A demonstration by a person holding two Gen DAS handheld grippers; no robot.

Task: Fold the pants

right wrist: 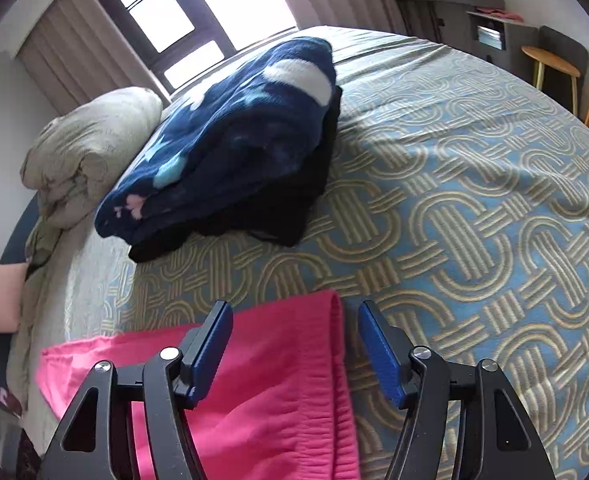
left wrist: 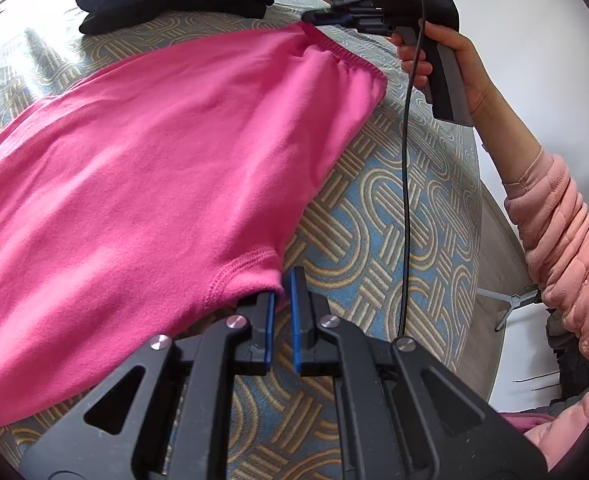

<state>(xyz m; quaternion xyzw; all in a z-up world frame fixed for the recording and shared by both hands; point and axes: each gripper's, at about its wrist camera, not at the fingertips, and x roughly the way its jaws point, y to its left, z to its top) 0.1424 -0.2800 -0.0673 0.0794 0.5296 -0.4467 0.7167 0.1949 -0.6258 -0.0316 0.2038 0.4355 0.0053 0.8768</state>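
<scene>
Bright pink pants (left wrist: 154, 152) lie spread flat on the patterned bedspread (left wrist: 394, 220). My left gripper (left wrist: 282, 304) is shut on a stitched corner of the pants at their near edge, with pink fabric pinched between its blue pads. In the right wrist view my right gripper (right wrist: 294, 332) stands open over the ribbed waistband end of the pants (right wrist: 278, 380), its pads apart and not pressing the cloth. The left wrist view shows the right gripper (left wrist: 314, 16) held by a hand at the far waistband corner.
A folded stack of dark blue and black clothes (right wrist: 234, 152) sits farther back on the bedspread (right wrist: 474, 200). A rumpled beige duvet (right wrist: 90, 148) lies at the left. A wooden stool (right wrist: 550, 64) stands beyond the bed. A black cable (left wrist: 406, 160) hangs beside a pink sleeve (left wrist: 554, 220).
</scene>
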